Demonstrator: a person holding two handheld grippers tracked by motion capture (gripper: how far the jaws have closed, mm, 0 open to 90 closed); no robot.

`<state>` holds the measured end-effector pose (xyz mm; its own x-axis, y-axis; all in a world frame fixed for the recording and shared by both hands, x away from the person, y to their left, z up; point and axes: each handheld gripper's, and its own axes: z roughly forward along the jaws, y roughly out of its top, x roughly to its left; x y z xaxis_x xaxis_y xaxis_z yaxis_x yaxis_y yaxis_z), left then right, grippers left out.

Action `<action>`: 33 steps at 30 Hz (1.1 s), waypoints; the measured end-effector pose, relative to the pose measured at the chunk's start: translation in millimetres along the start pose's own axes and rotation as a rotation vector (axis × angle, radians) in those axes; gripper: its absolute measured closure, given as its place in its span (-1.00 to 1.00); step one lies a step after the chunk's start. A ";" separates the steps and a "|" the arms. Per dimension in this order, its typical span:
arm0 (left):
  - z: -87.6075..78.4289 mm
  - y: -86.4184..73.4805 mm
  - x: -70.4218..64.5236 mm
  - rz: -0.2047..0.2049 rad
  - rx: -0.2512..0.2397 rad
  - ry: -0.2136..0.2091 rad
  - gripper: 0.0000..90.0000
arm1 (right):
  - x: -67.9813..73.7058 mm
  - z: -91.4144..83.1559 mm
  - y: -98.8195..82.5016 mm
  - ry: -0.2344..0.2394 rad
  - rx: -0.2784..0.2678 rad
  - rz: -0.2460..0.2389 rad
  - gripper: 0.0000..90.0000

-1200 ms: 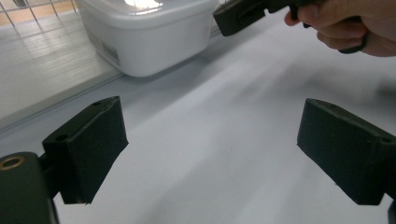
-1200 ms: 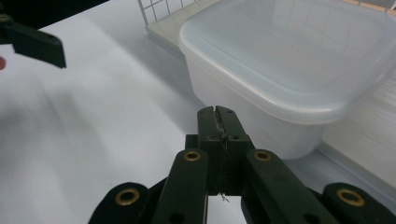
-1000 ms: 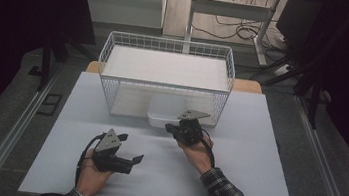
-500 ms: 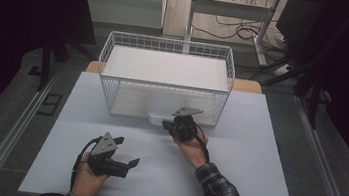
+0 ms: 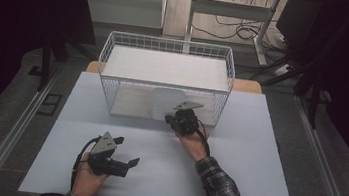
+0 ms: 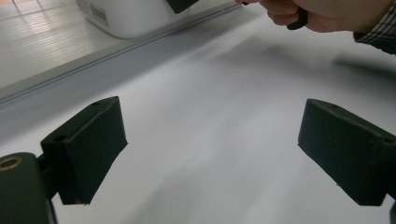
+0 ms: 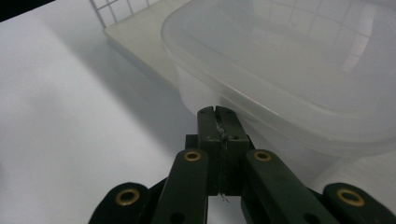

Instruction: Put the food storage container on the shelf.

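Note:
A translucent white plastic container [image 5: 164, 102] with a lid stands at the front of a white wire basket [image 5: 169, 44]. In the high view my right gripper [image 5: 176, 120] rests on the table against the basket's front. In the right gripper view my right gripper [image 7: 217, 112] is shut with nothing between its jaws, its tips just under the rim of the container [image 7: 289, 70]. My left gripper [image 5: 125, 152] is held low over the near left of the table, pointing right. Seen from its own camera, the left gripper [image 6: 212, 154] is wide open over bare table.
The basket stands at the back middle of a white table [image 5: 253, 178]. The left gripper view shows the container's base [image 6: 126, 18] at top left and the person's right hand [image 6: 327, 14] at top right. Cables [image 5: 231, 32] lie on the floor beyond the table.
My right gripper has moved forward and a little left, up to the basket's front by the container. The left gripper has drifted slightly toward the person.

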<state>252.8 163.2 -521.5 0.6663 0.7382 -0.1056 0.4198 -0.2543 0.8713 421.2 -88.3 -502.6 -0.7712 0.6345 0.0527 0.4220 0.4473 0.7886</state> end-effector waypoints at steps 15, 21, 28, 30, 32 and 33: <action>1.0 -0.6 1.7 -0.015 -0.004 -0.019 -0.85 | -11.3 11.9 10.3 -0.039 0.004 0.011 0.97; 1.2 -0.7 1.6 -0.014 -0.003 -0.020 -0.85 | -5.9 18.4 15.0 -0.036 0.002 -0.006 0.97; 0.6 -0.6 1.6 -0.013 -0.006 -0.021 -0.85 | -1.1 25.1 20.3 -0.042 0.006 -0.018 0.97; 0.5 -0.5 1.7 -0.013 -0.007 -0.020 -0.85 | -1.2 24.6 20.0 -0.040 0.006 -0.019 0.97; 0.3 -0.4 1.7 -0.014 -0.005 -0.020 -0.85 | -0.4 23.2 18.9 -0.034 0.004 -0.019 0.95; 0.3 -0.4 1.8 -0.017 -0.003 -0.022 -0.85 | 0.1 22.4 18.4 -0.032 0.006 -0.023 0.93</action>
<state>254.0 164.5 -522.2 0.6726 0.7283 -0.1307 0.4290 -0.2400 0.8708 439.5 -65.9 -501.8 -0.7648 0.6441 0.0149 0.4074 0.4656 0.7857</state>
